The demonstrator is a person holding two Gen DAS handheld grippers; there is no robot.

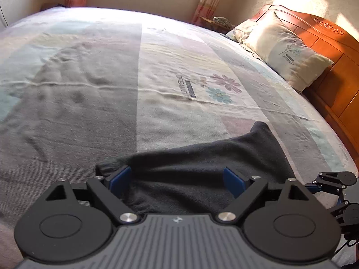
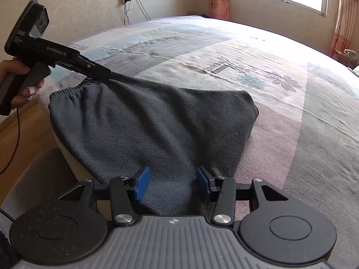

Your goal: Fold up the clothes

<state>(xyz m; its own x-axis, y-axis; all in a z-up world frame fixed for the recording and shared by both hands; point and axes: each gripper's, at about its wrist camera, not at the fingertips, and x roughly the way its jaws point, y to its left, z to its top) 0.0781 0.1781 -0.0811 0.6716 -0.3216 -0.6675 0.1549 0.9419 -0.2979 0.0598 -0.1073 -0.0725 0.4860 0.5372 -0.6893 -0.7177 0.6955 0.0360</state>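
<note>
My right gripper (image 2: 172, 179) has its two blue pads half way in, and a thick bunch of the dark grey soft garment with a stretchy band (image 2: 145, 123) fills the gap. The folds all run toward the pads, so I think I am pinching it there. My left gripper (image 1: 177, 174) has its blue pads wide apart over the same garment. From the other side the stretchy edge seems to rise to its tip. I cannot tell if it is hooked on a finger, but the pads are not squeezing it.

The garment lies at the near edge of the big bed with the pale striped flower sheet (image 1: 157, 78), and part of it hangs over the side. I think I hold it at two far-apart spots so I can spread it flat before folding.

The left tool says "GenRobot.AI" on its side. The cream pillow (image 1: 285, 49) by the brown wooden headboard (image 1: 332, 51) says "DREAMCITY". The sheet has the same word.
</note>
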